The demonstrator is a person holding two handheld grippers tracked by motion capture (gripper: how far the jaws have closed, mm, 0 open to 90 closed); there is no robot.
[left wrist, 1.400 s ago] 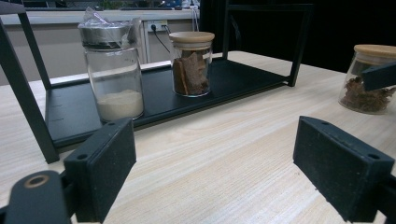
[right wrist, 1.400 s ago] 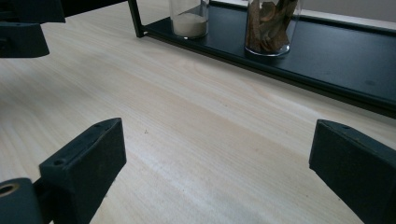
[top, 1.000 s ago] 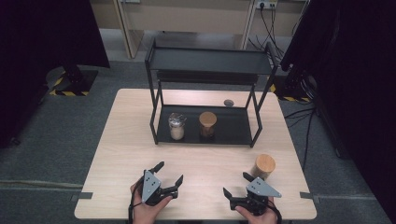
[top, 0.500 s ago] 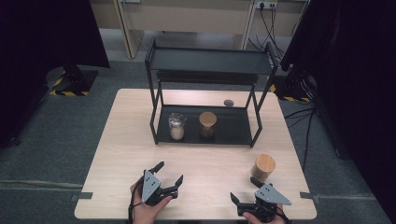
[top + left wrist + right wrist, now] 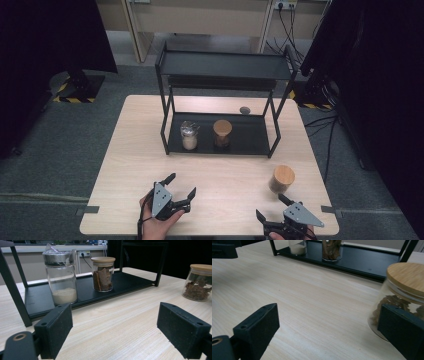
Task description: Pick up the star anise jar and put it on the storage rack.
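We note the right gripper [image 5: 274, 207] has shifted right and nearer, jaws wide, empty; the wooden-lidded glass jar of brown pieces [image 5: 282, 179] stands just beyond, probably its target. Left gripper [image 5: 180, 185] idle, open.
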